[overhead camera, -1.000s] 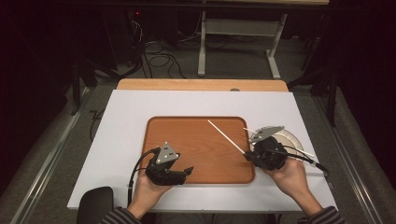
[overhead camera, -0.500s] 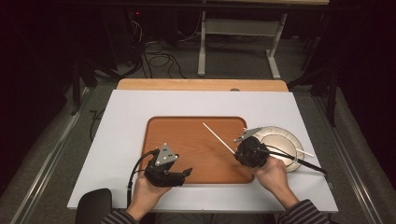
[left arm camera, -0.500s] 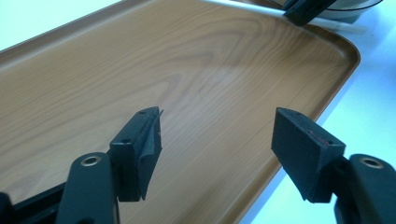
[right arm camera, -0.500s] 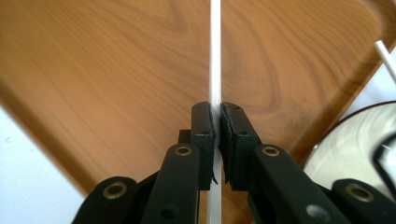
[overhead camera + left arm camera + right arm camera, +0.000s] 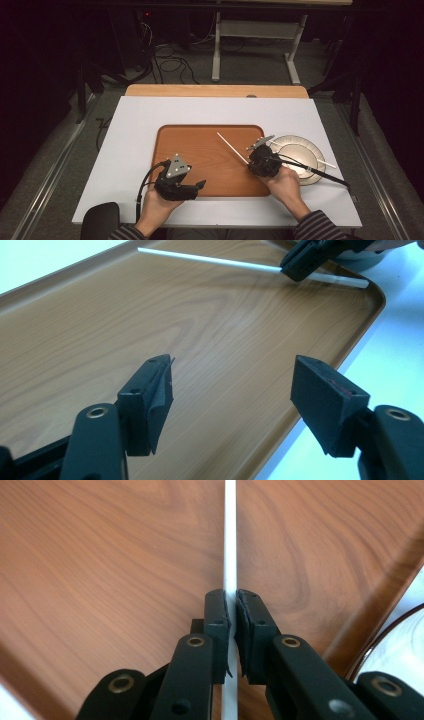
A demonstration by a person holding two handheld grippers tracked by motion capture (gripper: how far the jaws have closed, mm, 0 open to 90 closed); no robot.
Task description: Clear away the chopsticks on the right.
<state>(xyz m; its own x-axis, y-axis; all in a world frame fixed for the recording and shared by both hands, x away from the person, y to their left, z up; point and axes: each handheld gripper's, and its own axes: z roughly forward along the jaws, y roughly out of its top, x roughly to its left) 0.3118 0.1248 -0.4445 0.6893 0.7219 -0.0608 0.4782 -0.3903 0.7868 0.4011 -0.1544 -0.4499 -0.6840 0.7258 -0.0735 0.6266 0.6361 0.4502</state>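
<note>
White stick [image 5: 230,540], thin and straight, sits clenched between the pads of my right gripper [image 5: 231,611]; in the high view it runs from the gripper [image 5: 252,156] out over the right half of the wooden tray [image 5: 200,145], tip pointing far-left. A plate [image 5: 300,150] lies just right of the tray, and a second white stick [image 5: 320,161] looks to rest across it, though it is hard to read. My left gripper [image 5: 232,392] hangs released over the near side of the tray, nothing between its pads. Step in hand, as I judge it: carrying the stick to the tray. Next move calls for lowering it flat onto the wood, then easing the pads apart without flicking it.
</note>
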